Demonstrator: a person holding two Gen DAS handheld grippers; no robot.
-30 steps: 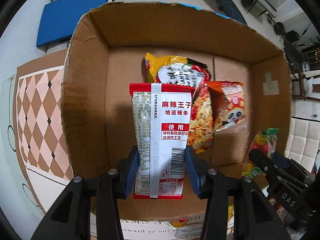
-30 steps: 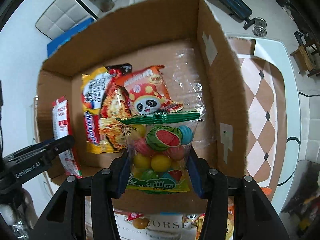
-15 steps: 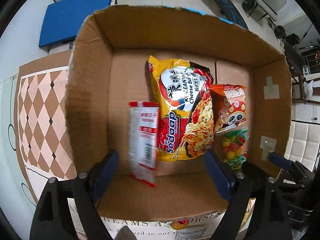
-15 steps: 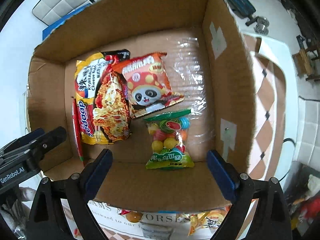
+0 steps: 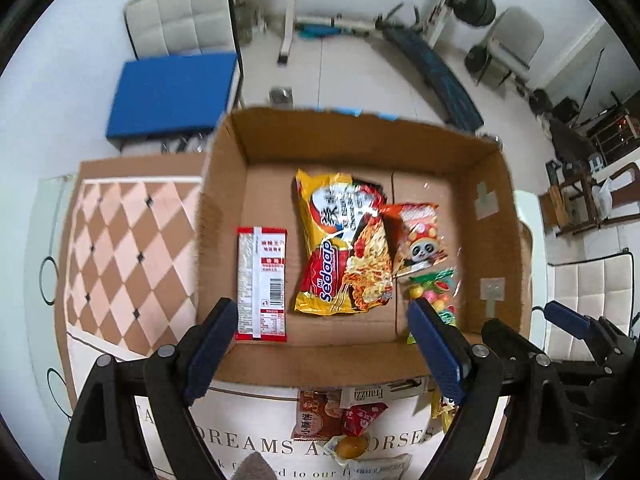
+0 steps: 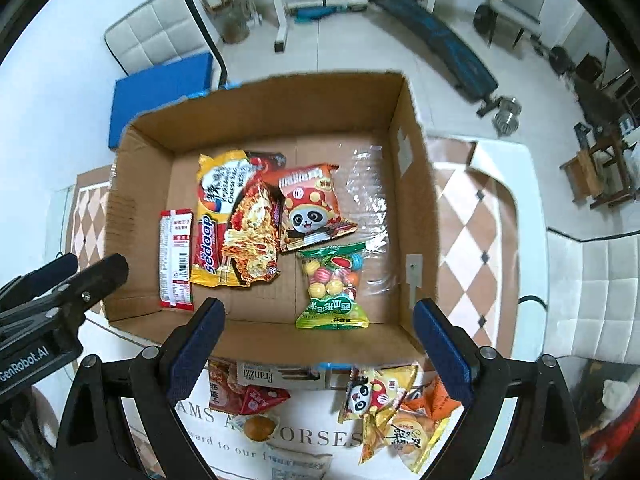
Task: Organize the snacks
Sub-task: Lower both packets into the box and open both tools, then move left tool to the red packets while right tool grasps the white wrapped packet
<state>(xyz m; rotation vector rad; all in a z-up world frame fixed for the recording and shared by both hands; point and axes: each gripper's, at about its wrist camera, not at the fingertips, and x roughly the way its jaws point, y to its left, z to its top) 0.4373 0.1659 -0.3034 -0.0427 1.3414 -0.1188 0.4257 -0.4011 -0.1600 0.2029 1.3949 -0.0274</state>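
Observation:
A cardboard box lies open below both grippers. Four packets rest flat on its floor: a red-and-white spicy strip packet at the left, a yellow noodle packet, an orange panda snack bag, and a clear bag of coloured candy balls at the right. My left gripper hangs above the box's near edge, open and empty. My right gripper is likewise open and empty, high over the candy bag. The strip packet and noodle packet also show in the right wrist view.
Several loose snack packets lie on a white printed mat in front of the box, with more of these packets in the left wrist view. A checkered mat flanks the box. A blue pad, chairs and gym gear stand beyond.
Both grippers opened and let go: the strip packet and the candy bag dropped flat onto the box floor. Both grippers then rose well above the box.

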